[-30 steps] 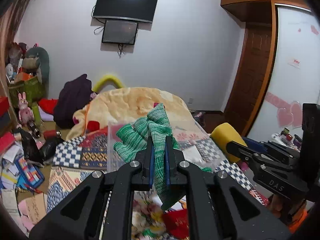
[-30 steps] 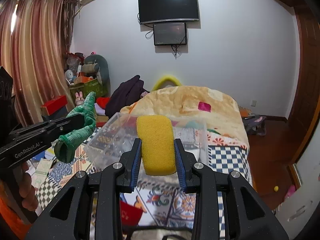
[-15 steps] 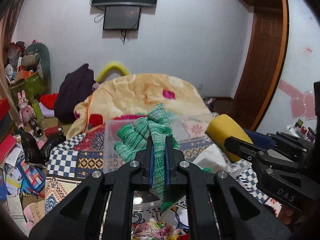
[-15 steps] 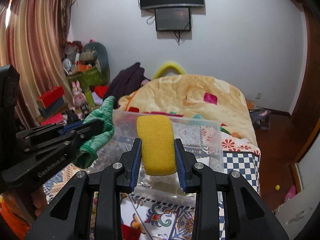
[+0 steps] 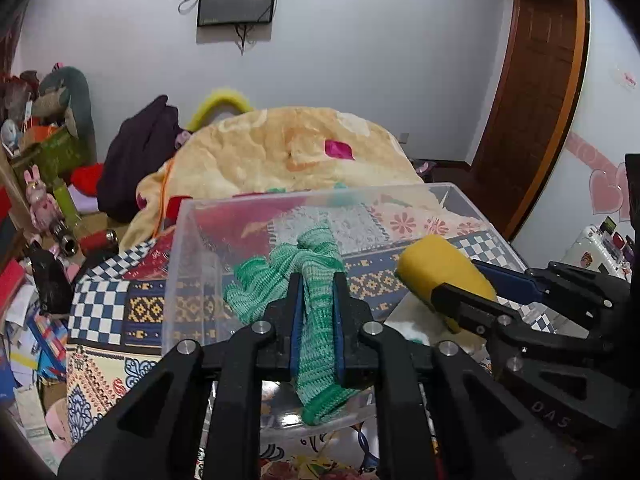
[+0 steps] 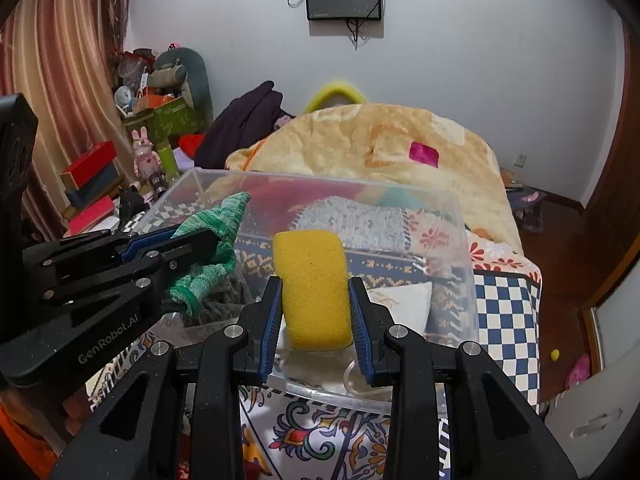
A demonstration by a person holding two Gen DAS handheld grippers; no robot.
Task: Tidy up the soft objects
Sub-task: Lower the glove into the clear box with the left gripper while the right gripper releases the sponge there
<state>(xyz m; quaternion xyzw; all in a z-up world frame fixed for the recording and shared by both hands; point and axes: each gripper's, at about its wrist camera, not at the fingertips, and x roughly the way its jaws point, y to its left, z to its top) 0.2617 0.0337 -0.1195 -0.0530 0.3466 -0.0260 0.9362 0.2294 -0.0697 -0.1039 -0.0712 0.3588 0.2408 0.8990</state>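
My left gripper (image 5: 316,292) is shut on a green knitted cloth (image 5: 316,332) and holds it inside the clear plastic bin (image 5: 180,248), above its floor. The cloth also shows in the right wrist view (image 6: 208,256), in the left gripper (image 6: 200,240). My right gripper (image 6: 314,304) is shut on a yellow sponge (image 6: 312,284) and holds it inside the same bin (image 6: 460,248), right of the cloth. The sponge also shows in the left wrist view (image 5: 444,272). A white soft item (image 6: 400,304) lies on the bin floor.
The bin stands on a patterned bedspread (image 5: 104,312). A folded orange blanket (image 5: 296,148) lies behind it. Clutter, boxes and toys (image 6: 148,136) fill the left side of the room. A wooden door (image 5: 532,80) is at the right.
Both grippers have moved forward and down over the bin rim, so the cloth and the sponge now hang inside the bin. Both grips are unchanged.
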